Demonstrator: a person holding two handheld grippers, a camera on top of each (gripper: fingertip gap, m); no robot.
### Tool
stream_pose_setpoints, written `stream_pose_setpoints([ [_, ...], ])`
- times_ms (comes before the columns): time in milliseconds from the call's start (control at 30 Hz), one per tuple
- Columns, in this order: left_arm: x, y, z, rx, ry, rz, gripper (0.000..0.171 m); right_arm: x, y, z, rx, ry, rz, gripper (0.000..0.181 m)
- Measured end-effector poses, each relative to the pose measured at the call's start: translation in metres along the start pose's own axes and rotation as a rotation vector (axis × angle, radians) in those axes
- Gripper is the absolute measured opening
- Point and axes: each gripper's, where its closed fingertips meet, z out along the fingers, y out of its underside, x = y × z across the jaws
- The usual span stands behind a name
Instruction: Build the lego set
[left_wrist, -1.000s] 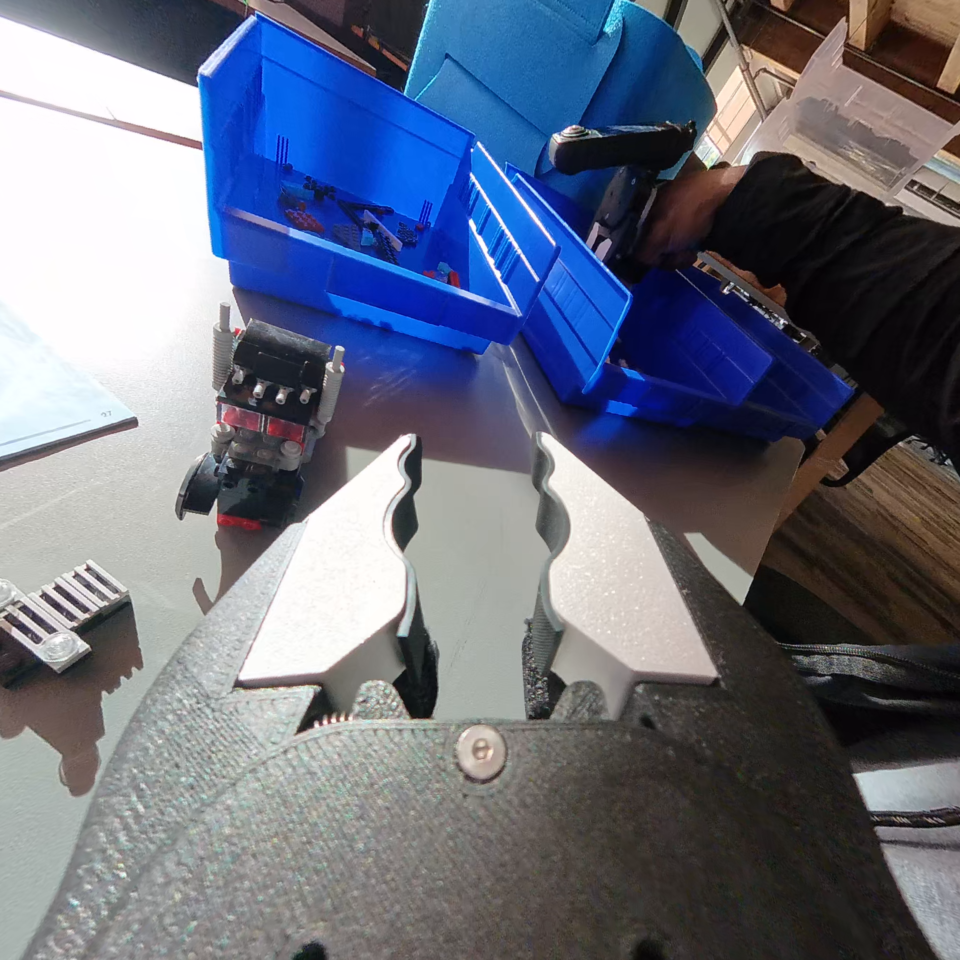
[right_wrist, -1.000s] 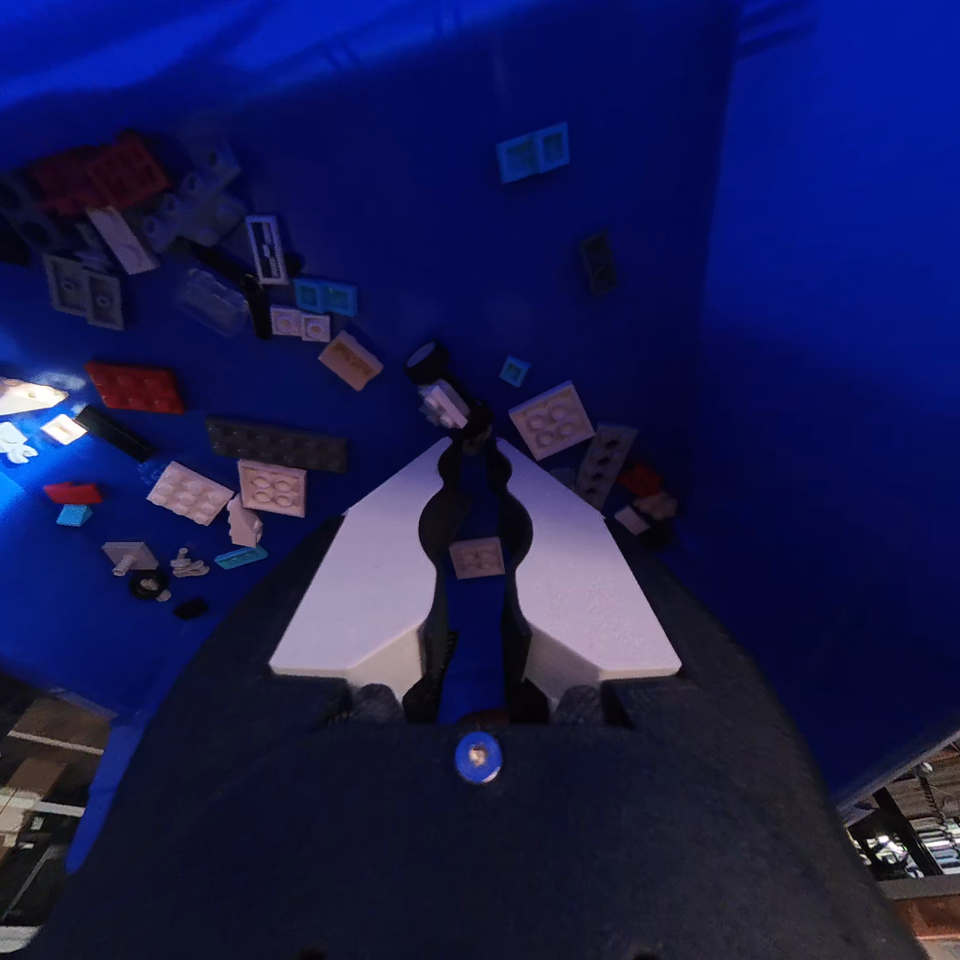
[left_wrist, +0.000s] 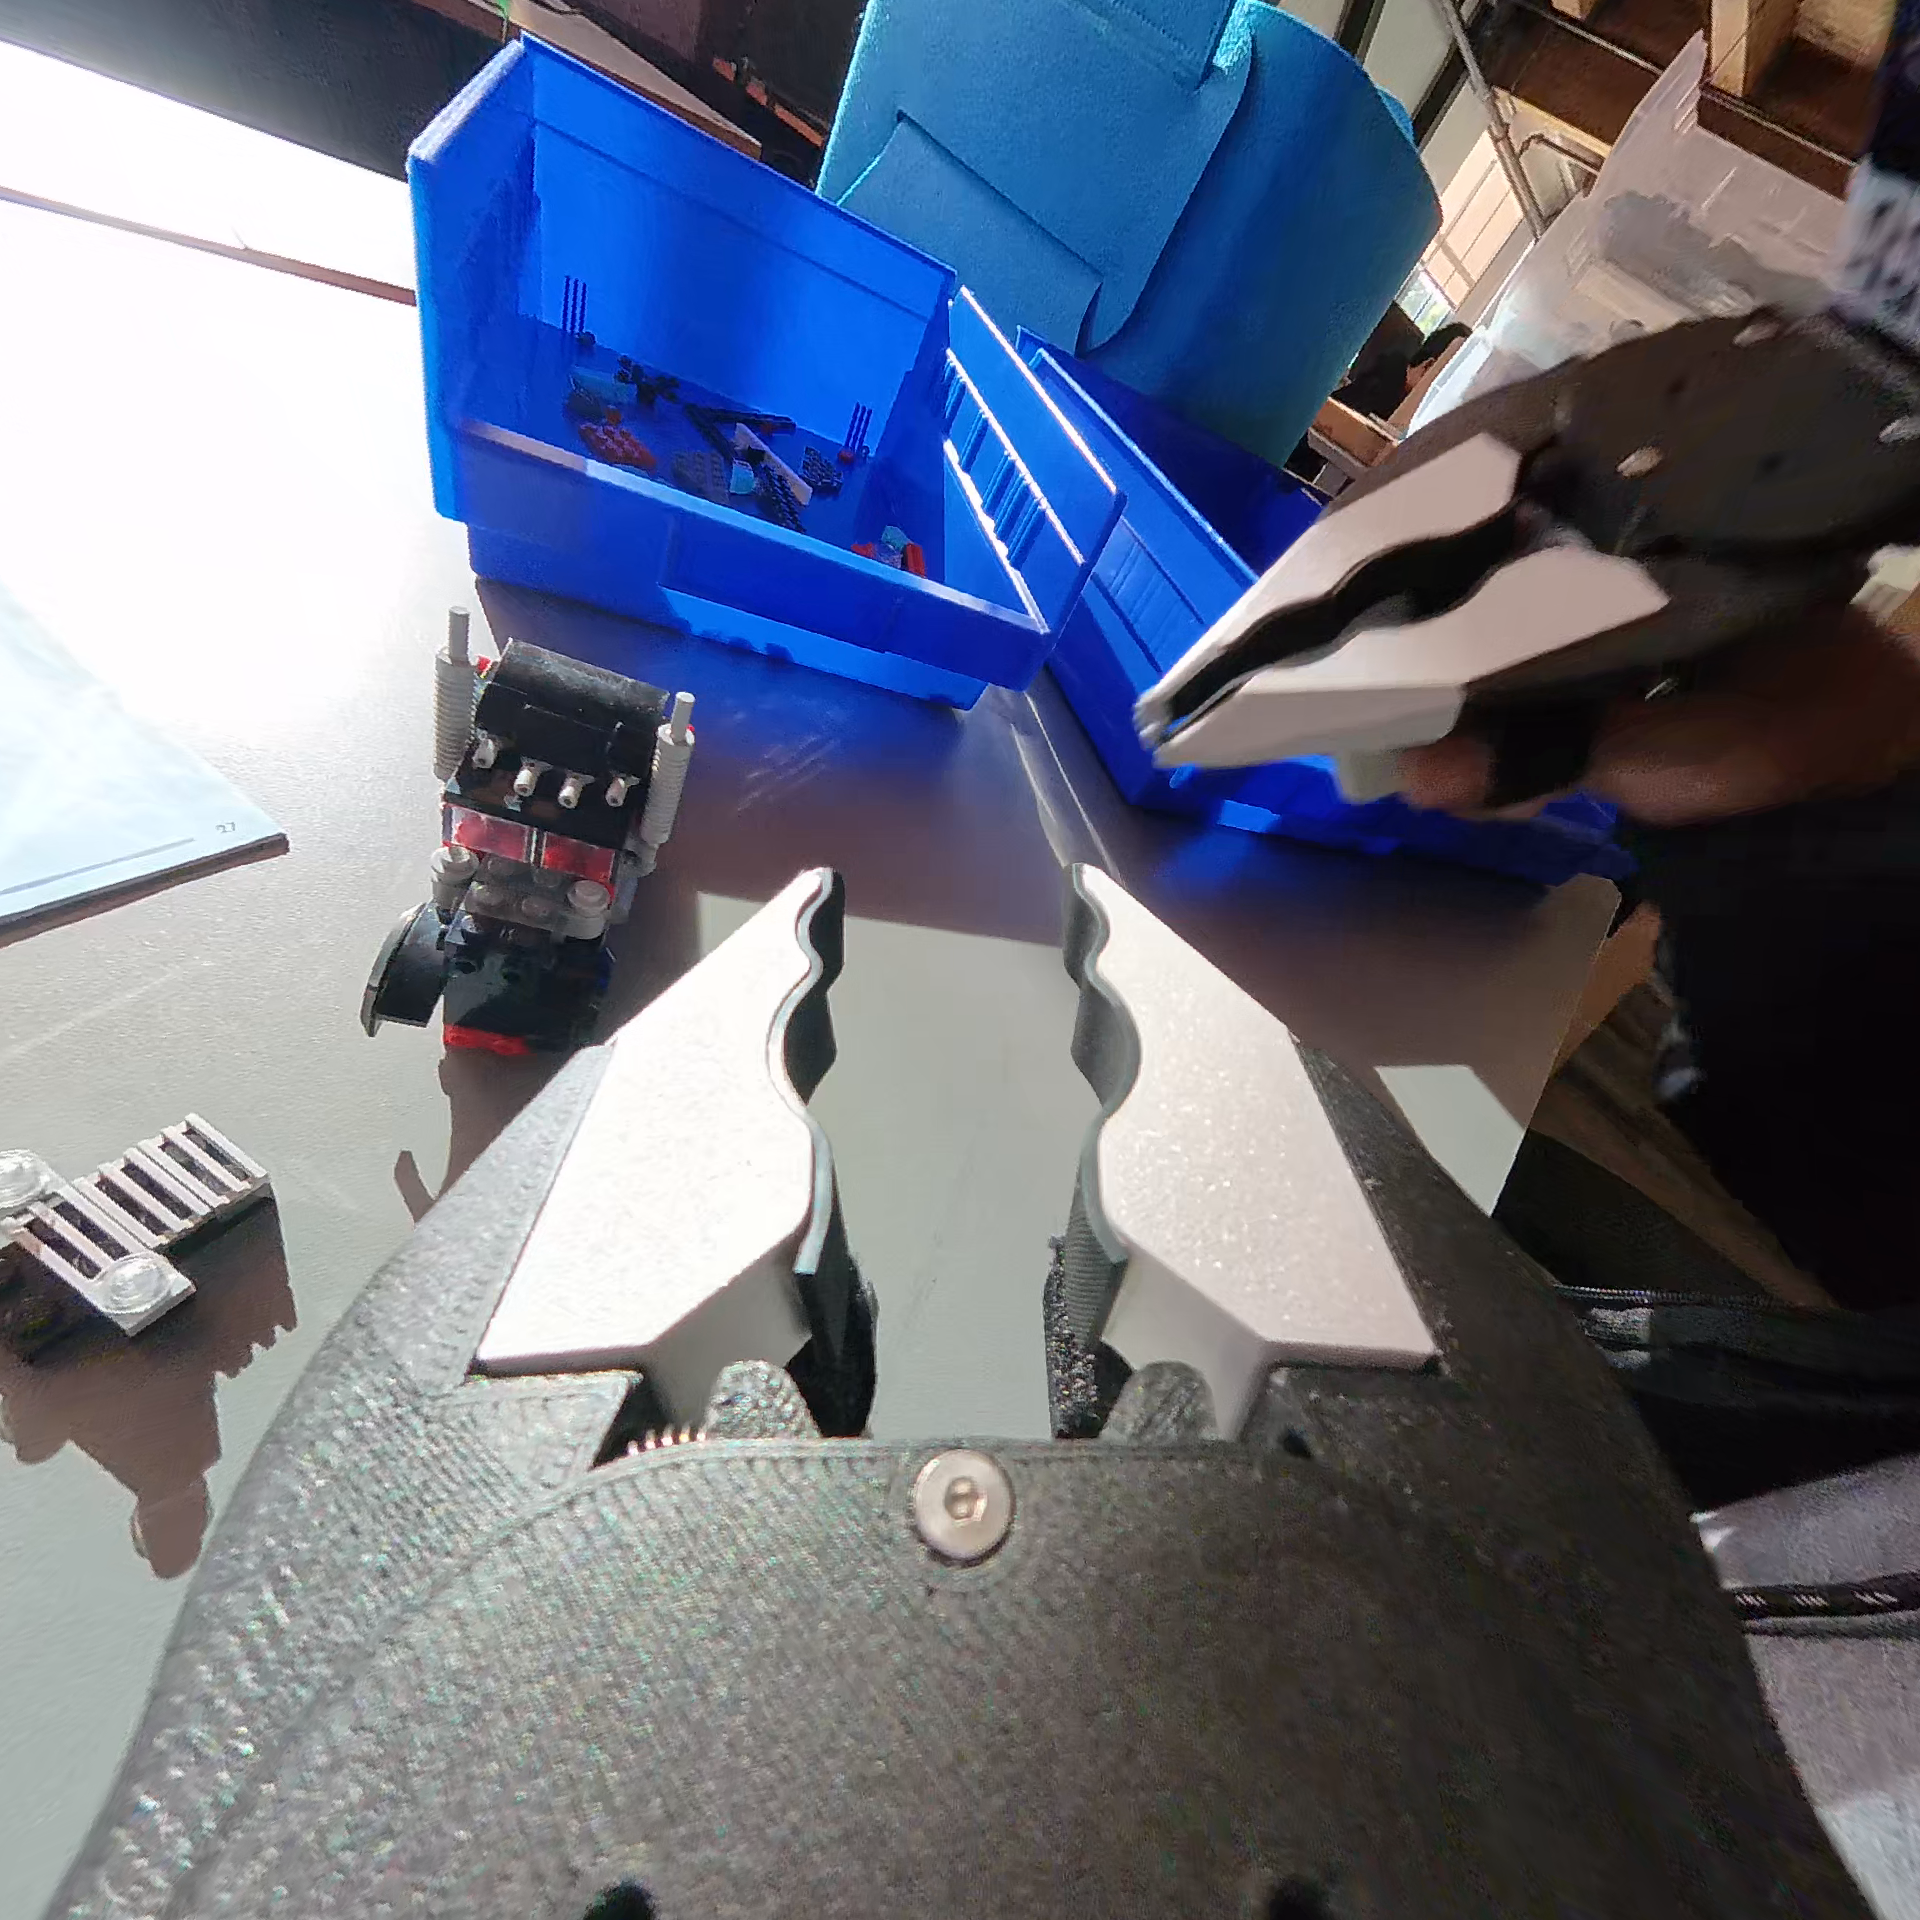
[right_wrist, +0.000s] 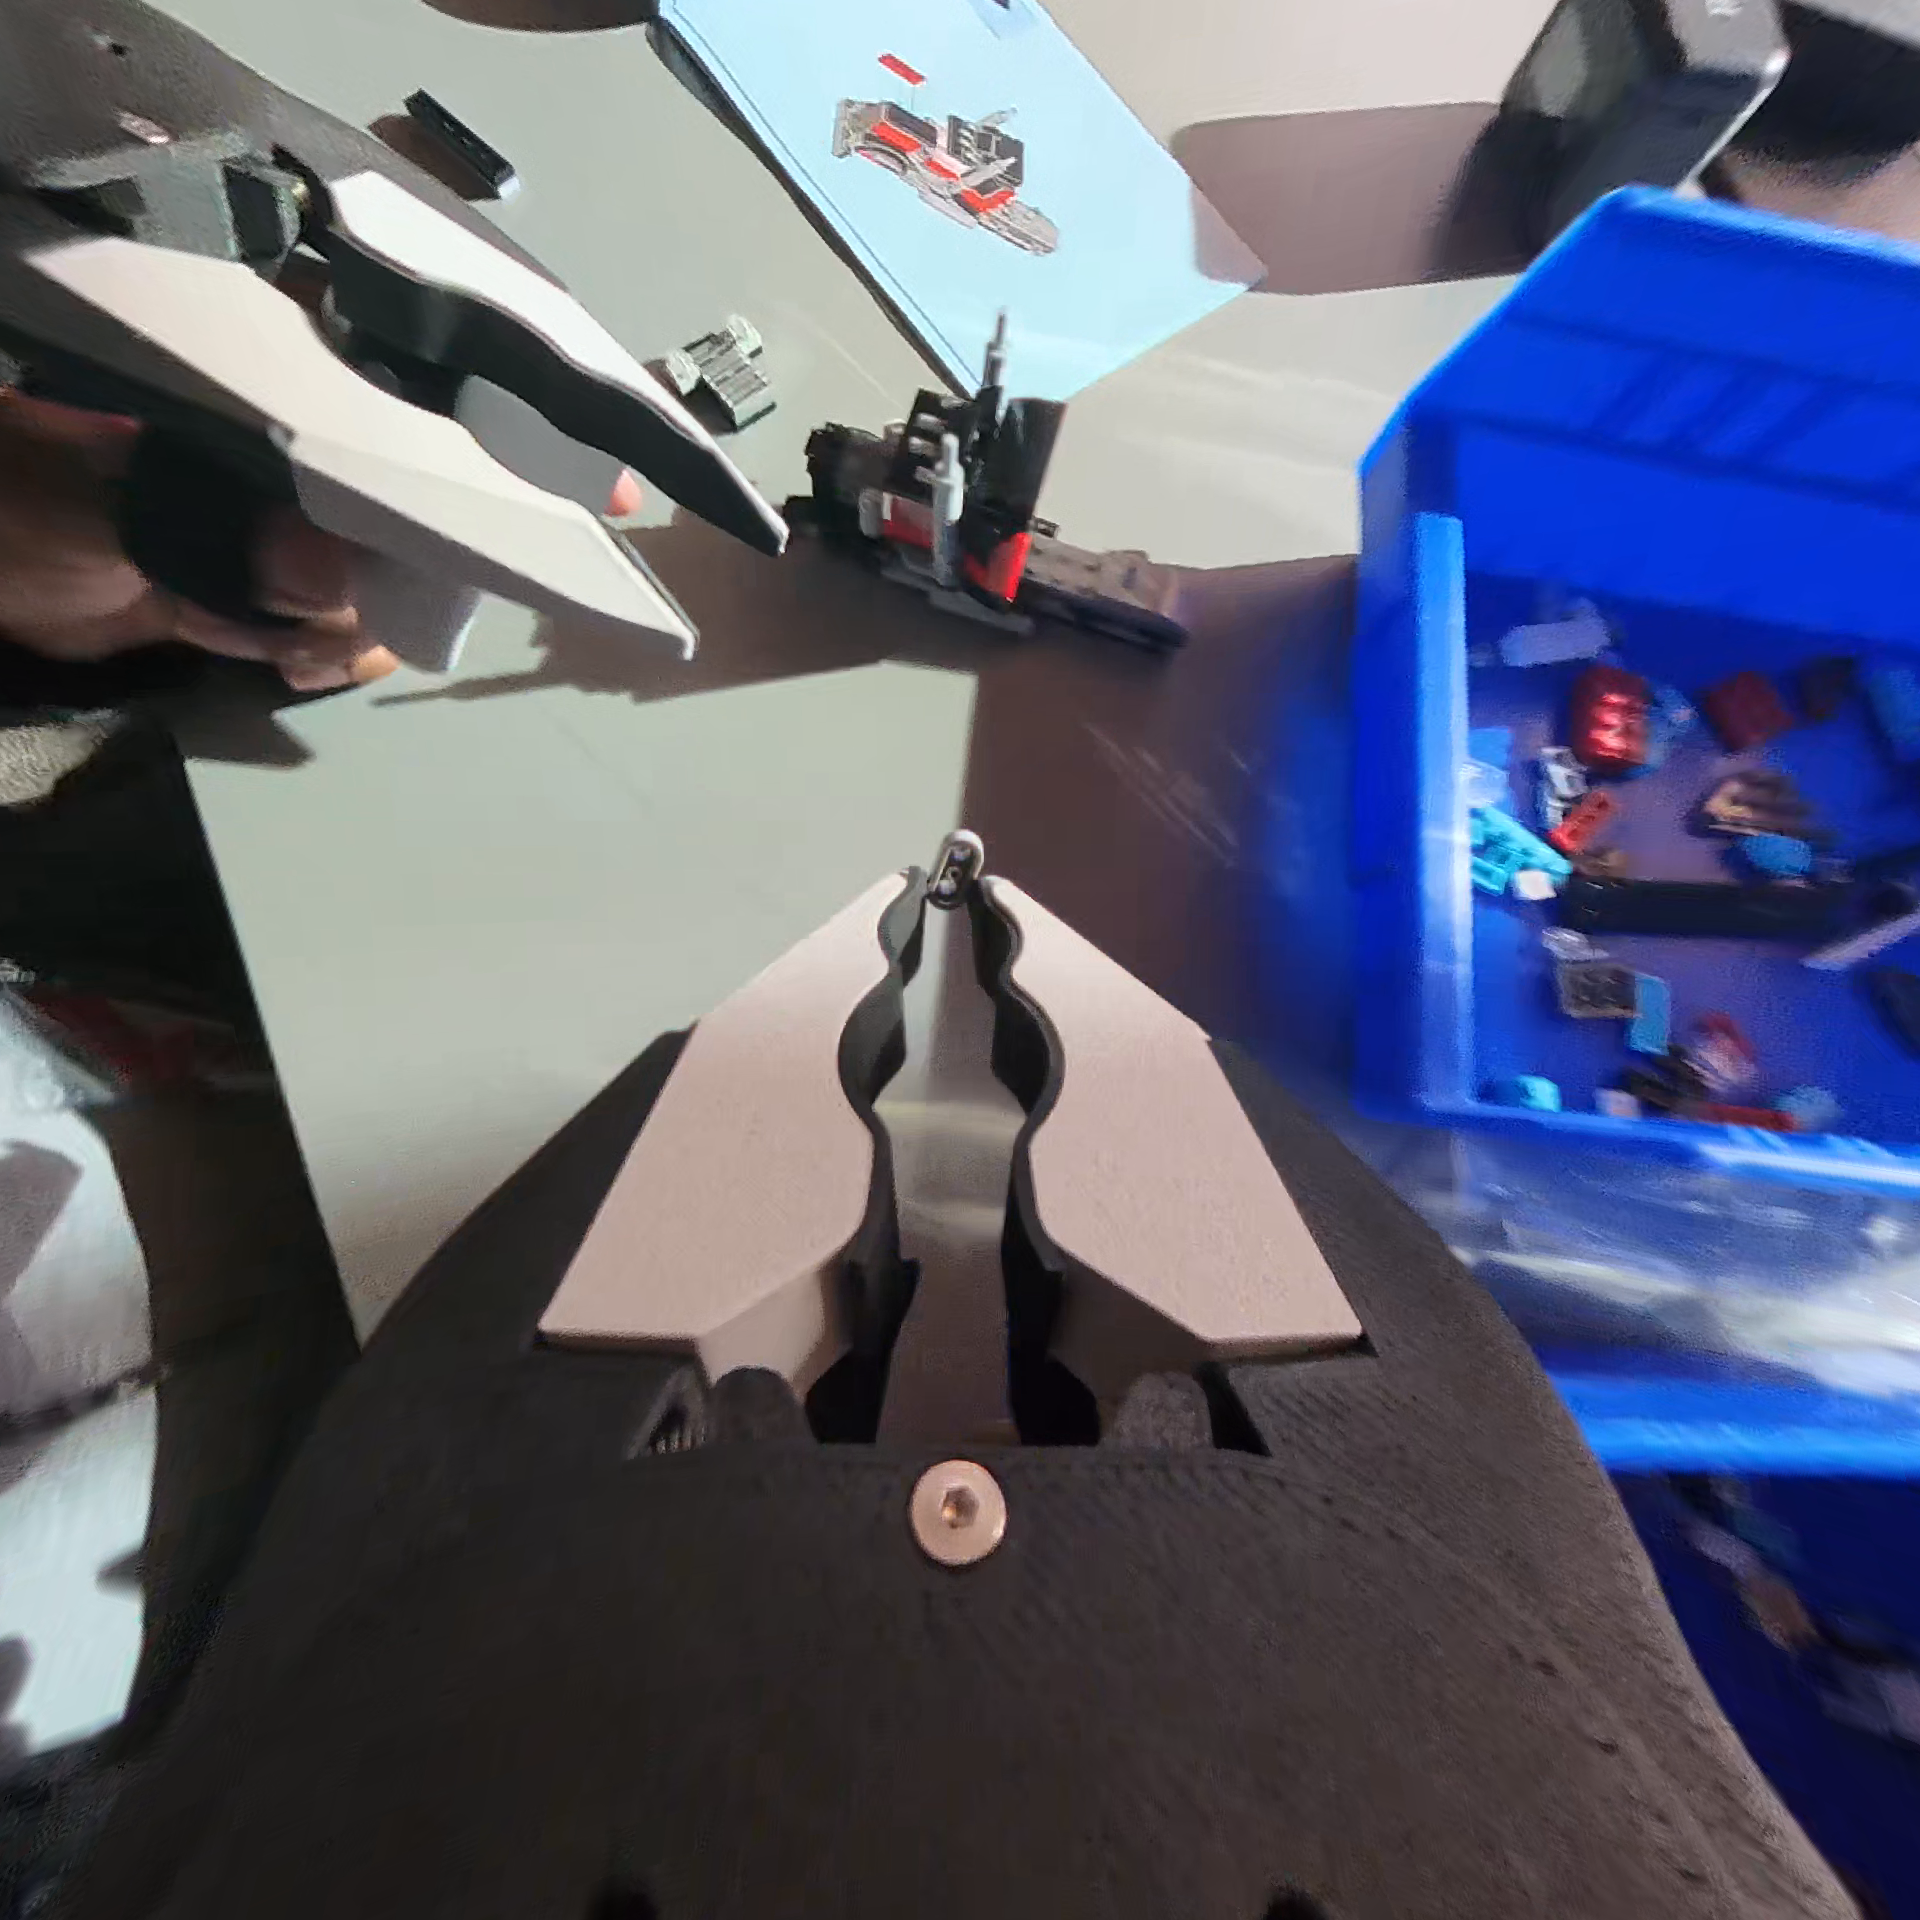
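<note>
Perhaps a page number on booklet (left_wrist: 94, 790).

At the right edge of the right wrist view, the blue bin (right_wrist: 1423, 831) is smearing with motion blur and running out of frame, so its loose pieces (right_wrist: 1662, 862) are blending into coloured patches. The small grey piece (right_wrist: 958, 871) at the right gripper (right_wrist: 951, 894) tips is reading too small to identify, possibly a rounded plate. The instruction booklet (left_wrist: 94, 790) is getting cropped at the left of the left wrist view.
</note>
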Motion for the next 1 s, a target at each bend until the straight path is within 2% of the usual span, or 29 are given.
stream_pose_setpoints([
  [133,0.0,-0.001,-0.001,0.006,0.001,-0.001,0.042,-0.011,0.008,0.043,-0.013,-0.015,0.036,0.01],
  [233,0.0,-0.001,-0.001,0.007,0.006,-0.007,0.042,-0.015,0.015,0.061,-0.024,-0.029,0.061,0.01],
  [600,-0.003,-0.004,-0.004,0.034,-0.018,-0.008,0.042,-0.043,0.004,0.087,-0.017,-0.098,0.044,0.01],
  [1000,-0.006,-0.01,-0.01,0.083,-0.034,-0.018,0.042,-0.051,0.001,0.106,-0.024,-0.112,0.042,0.01],
])
